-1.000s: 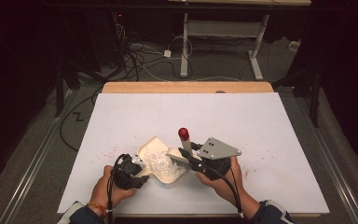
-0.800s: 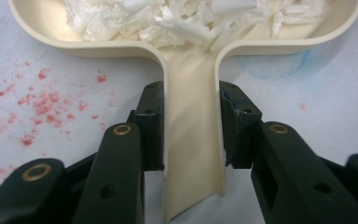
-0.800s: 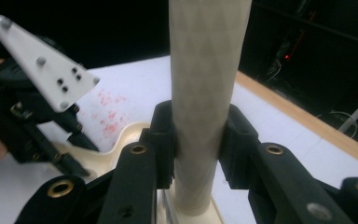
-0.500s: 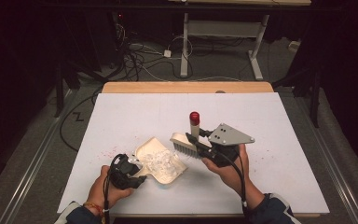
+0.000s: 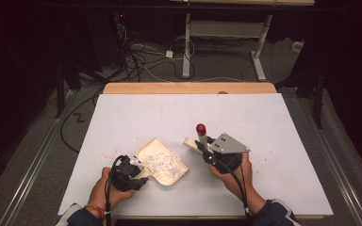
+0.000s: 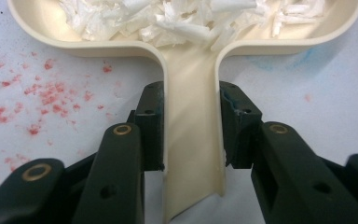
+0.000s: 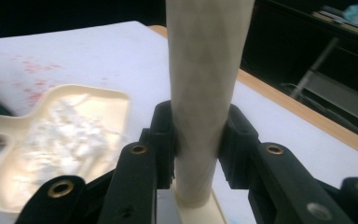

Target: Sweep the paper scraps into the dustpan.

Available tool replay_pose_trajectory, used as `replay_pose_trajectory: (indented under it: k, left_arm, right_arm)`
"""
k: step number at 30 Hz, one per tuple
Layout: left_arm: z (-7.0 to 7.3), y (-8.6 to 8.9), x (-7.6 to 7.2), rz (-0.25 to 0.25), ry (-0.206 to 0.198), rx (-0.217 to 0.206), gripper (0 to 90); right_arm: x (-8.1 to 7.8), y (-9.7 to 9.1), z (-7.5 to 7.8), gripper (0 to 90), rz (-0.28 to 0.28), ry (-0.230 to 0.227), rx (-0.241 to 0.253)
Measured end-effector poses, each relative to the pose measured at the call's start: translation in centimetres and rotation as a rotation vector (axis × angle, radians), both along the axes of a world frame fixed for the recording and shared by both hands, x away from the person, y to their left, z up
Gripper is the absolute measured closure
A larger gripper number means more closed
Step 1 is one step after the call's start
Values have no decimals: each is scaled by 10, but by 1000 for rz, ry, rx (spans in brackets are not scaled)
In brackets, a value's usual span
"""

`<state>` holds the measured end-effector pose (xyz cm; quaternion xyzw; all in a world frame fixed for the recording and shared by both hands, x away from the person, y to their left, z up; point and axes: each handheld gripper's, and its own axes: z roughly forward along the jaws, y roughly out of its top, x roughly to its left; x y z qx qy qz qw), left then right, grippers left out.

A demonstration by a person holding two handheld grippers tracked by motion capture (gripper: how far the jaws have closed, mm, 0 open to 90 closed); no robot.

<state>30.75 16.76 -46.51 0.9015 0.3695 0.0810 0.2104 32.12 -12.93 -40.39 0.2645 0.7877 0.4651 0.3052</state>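
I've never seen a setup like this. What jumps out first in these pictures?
Near the table's front edge, a cream dustpan heaped with white shreds catches the eye; the left gripper is clamped on its handle. To its right, the right gripper grips the cream handle of a small brush with a red-tipped end. Reddish specks are scattered over the white table beside the dustpan.

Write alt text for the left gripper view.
The left tool clamps the cream handle of a dustpan between its two black jaws. White shreds fill the pan ahead, and red specks dot the white table.
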Motion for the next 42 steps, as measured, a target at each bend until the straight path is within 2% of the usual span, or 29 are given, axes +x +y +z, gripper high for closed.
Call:
replay_pose_trajectory:
  k: [2,7,10,12,14,17,19,21,28,33,37,40,42]
  left_arm:
    - [0,0,0,6,3,-3,631]
    - [0,3,1,10,14,-12,631]
    - [0,4,1,15,12,-19,631]
    - [0,5,1,15,14,-21,631]
    - [0,5,1,13,12,-18,631]
    - [1,5,0,11,13,-10,631]
    - [1,6,0,11,13,-7,631]
    - [0,7,1,15,14,-3,631]
    - [1,10,3,21,17,-6,631]
    - [1,13,4,18,19,-4,631]
    - [1,17,3,14,22,2,631]
    - [1,19,3,15,22,7,631]
    - [1,19,2,14,26,11,631]
  right_arm:
    - [-4,9,0,708,42,24,32]
    - [-8,31,-1,708,118,32,58]
    - [-12,36,5,708,155,32,70]
    - [-15,36,11,708,177,31,99]
    - [-17,37,18,707,191,20,91]
    - [-19,33,27,707,187,-8,90]
    - [-16,28,33,707,180,-19,106]
    - [-12,24,37,707,161,-43,101]
    - [17,20,33,707,102,-112,66]
    - [48,22,22,707,68,-106,52]
    - [67,24,9,707,-4,-84,36]
    - [75,27,-1,707,-15,-41,28]
    - [71,31,-3,707,0,-28,37]
